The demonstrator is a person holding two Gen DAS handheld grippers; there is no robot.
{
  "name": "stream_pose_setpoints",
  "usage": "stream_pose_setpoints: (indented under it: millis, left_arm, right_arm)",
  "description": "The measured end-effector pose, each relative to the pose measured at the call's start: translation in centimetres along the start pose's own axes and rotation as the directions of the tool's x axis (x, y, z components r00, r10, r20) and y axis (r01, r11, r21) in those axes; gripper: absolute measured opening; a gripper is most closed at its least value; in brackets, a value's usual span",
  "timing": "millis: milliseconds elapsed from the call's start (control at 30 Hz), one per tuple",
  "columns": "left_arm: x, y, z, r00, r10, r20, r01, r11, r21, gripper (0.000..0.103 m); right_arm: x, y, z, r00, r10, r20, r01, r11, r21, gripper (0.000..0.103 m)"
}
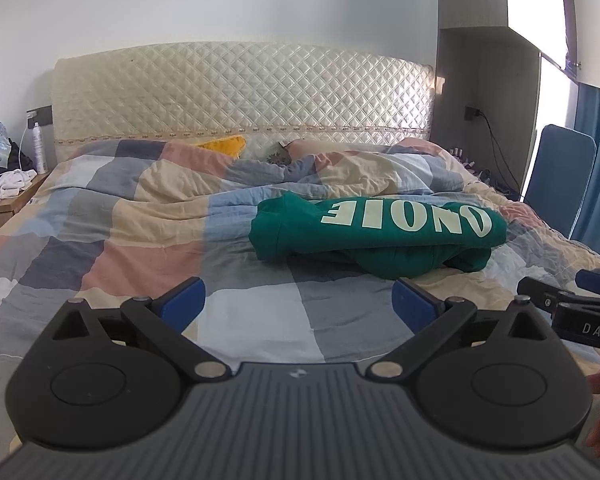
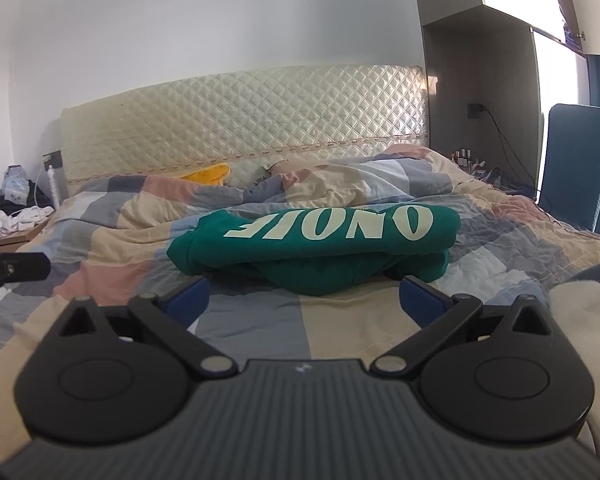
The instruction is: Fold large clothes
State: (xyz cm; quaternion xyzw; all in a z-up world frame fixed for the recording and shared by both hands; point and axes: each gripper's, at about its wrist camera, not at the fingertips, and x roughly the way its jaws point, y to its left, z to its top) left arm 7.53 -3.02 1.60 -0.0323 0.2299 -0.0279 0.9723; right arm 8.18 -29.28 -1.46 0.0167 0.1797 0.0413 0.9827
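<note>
A green sweatshirt with pale block letters lies folded into a thick bundle on the checked quilt, lettering upside down to me. My left gripper stands open just short of it and to its left, blue pads wide apart, nothing between them. In the right wrist view the same sweatshirt lies straight ahead, and my right gripper is open in front of its near edge with only quilt between the pads. The right gripper also shows at the right edge of the left wrist view.
A quilted cream headboard closes the far end. A bedside table with white cloth and a spray can stands at the left. A blue chair and blue curtain stand at the right. A pale cloth lies at my near right.
</note>
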Motion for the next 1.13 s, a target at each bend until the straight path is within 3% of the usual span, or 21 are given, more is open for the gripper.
stream_pose_setpoints:
  millis: [1133]
  left_arm:
    - [0.32, 0.04, 0.02, 1.0, -0.006, -0.021, 0.006, 1.0, 0.003, 0.102]
  right_arm:
    - [0.07, -0.04, -0.07, 1.0, -0.002, 0.004, 0.002, 1.0, 0.007, 0.103]
